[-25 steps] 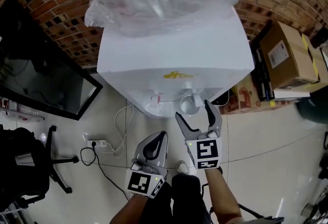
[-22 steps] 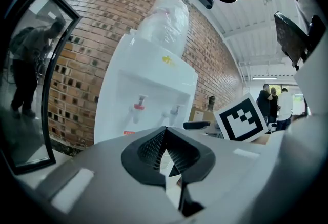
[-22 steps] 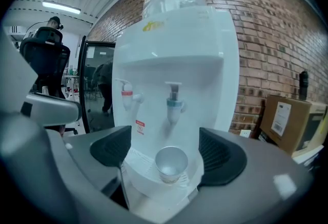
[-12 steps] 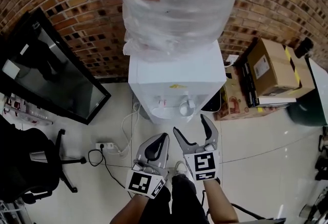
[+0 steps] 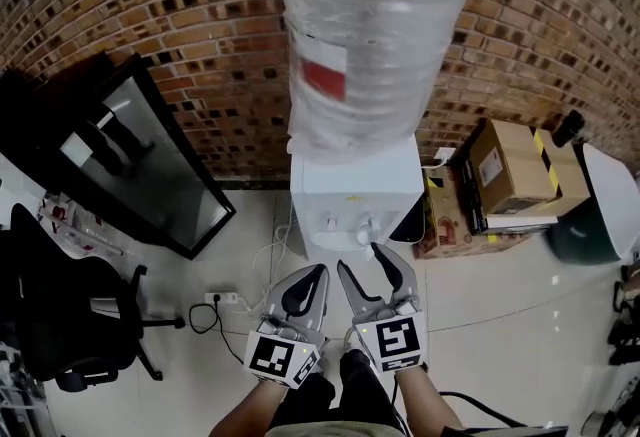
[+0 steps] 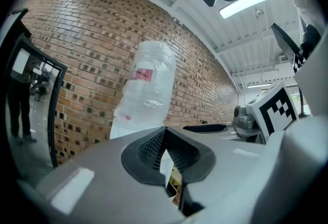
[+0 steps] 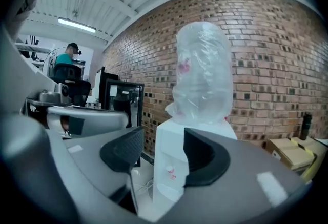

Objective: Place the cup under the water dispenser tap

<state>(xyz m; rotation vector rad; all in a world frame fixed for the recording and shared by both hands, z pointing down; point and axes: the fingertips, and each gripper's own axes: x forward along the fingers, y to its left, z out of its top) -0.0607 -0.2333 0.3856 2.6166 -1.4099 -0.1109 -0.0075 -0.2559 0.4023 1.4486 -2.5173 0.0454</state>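
The white water dispenser stands against the brick wall and carries a plastic-wrapped bottle. A small pale cup seems to sit in its recess under the right tap, too small to make out well. Both grippers hang in front of the dispenser, apart from it. My left gripper is shut with nothing in it, its tips meeting. To its right, my right gripper has its jaws closing with a gap still between them and nothing inside. The dispenser shows through that gap.
A black screen leans on the wall at the left, with an office chair nearer. A power strip and cable lie on the tiled floor. Cardboard boxes and a dark bin stand to the right.
Both grippers have risen and drawn back from the dispenser, which now looks smaller and farther. The right gripper's jaws, wide open near the cup before, have narrowed.
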